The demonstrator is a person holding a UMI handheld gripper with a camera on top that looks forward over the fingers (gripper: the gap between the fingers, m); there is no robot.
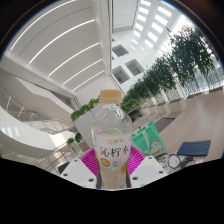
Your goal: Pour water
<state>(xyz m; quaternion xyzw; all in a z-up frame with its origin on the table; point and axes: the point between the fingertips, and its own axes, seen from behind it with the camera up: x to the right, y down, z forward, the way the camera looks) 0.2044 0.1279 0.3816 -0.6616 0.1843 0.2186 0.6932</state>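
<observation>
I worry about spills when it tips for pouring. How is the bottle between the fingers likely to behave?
The bottle looks like thin clear plastic, so it may flex under a hard squeeze. It seems nearly full of pale liquid, so probably heavy for its size. The smooth label could slip against the pads once tilted. Its yellow cap is still on, so nothing spills yet.

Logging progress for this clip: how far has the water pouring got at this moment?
Done: the gripper is shut on the bottle, held upright. In hand: carrying it, cap apparently on. Left: tipping and pouring; the bowl beyond the fingers looks a likely target, contents unclear.
</observation>
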